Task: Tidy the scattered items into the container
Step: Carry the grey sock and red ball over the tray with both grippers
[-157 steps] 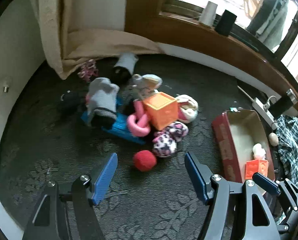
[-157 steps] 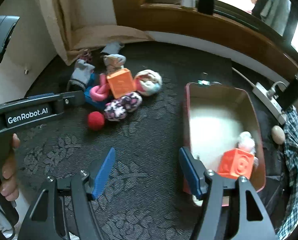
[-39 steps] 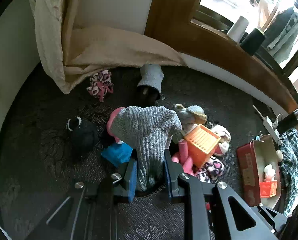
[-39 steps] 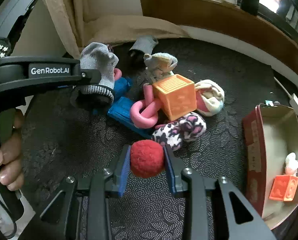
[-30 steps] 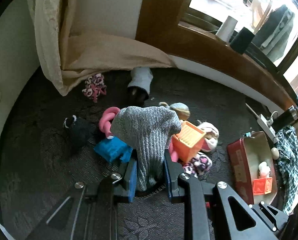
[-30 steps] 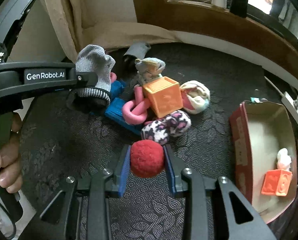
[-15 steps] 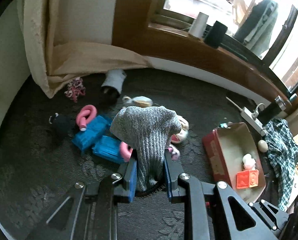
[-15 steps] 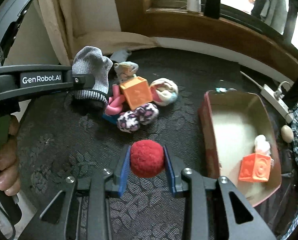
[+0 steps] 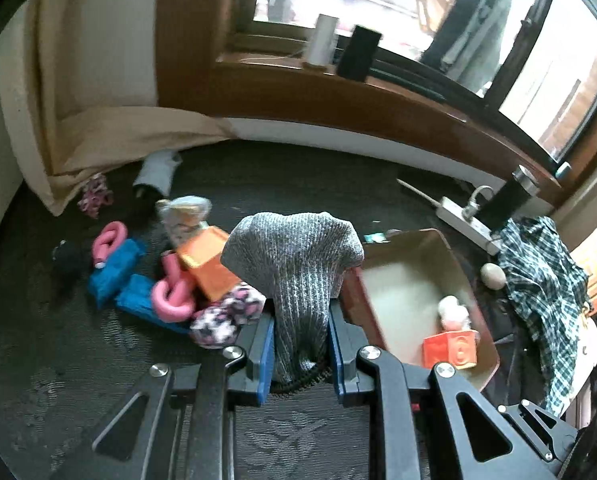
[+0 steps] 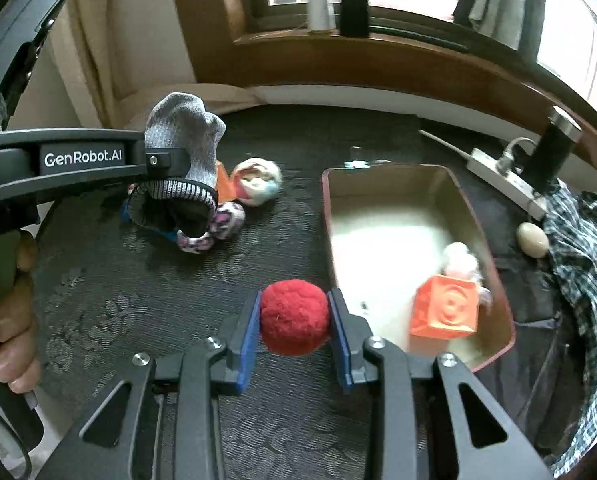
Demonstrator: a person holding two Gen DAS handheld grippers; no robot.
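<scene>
Left gripper (image 9: 300, 344) clamped on grey sock (image 9: 298, 256), right gripper (image 10: 294, 344) clamped on red pompom (image 10: 293, 317), both beside container (image 10: 494, 264) near-left corner. Inside: orange cube (image 10: 445, 307), white toy (image 10: 460, 263). Pile on carpet (image 10: 98, 288) left to clear.

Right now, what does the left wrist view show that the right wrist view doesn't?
Left wrist only: the blue blocks, pink rings and black toy. Right wrist only: the right gripper clamping the red pompom, and the round patterned ball. Both show the left gripper holding the grey sock, and the container.
</scene>
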